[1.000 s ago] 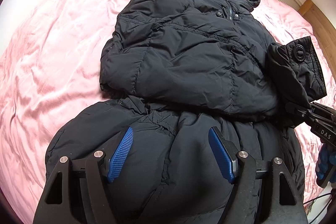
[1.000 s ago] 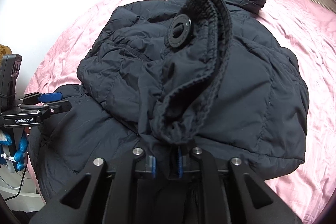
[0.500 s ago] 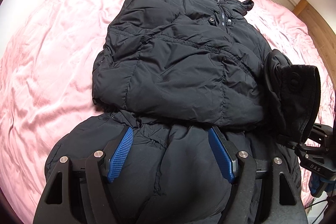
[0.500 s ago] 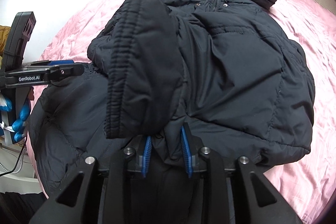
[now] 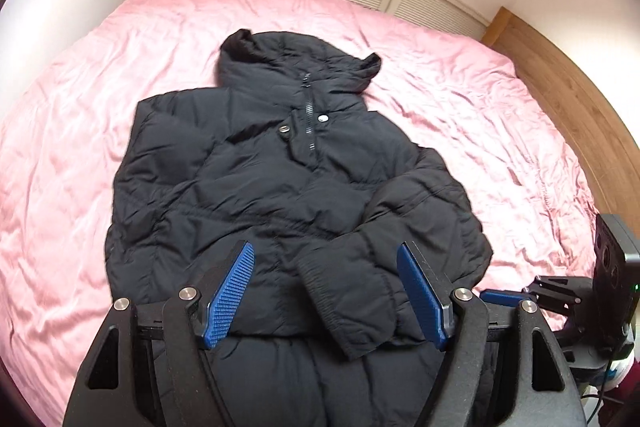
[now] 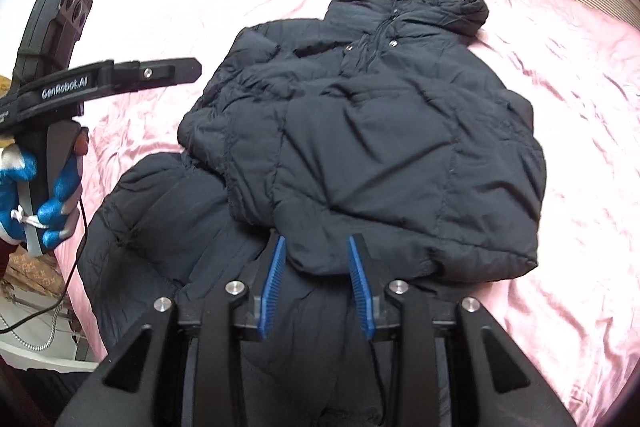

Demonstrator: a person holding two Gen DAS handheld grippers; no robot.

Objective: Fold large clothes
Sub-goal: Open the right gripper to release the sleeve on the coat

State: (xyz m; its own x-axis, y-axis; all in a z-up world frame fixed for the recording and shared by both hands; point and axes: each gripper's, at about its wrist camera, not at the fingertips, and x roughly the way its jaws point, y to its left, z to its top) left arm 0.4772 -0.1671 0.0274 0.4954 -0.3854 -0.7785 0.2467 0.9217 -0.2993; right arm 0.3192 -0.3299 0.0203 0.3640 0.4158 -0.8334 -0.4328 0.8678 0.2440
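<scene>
Left wrist view: a black puffer jacket (image 5: 280, 187) is seen lying front-up on the pink bed (image 5: 500, 131), zipped, hood toward the far wall. One sleeve (image 5: 380, 259) is laid across the lower front, its cuff resting between the blue pads of the left gripper (image 5: 326, 293), which is spread wide and grasps nothing. The right gripper (image 5: 508, 297) is glimpsed at the edge, beside the jacket's hem; its state cannot be told from here.

Right wrist view: both sleeves appear folded inward over the chest, so the sleeve stage is judged done. The lower part of the jacket is not yet folded up toward the collar; that fold is what remains. The right gripper (image 6: 316, 283) is seen parted, released, with puffy fabric bulging between its pads but not pinched. The left gripper (image 6: 176, 71) is held above the bed, beside the jacket. The padding looks thick and springy, and is likely to lift again.
</scene>
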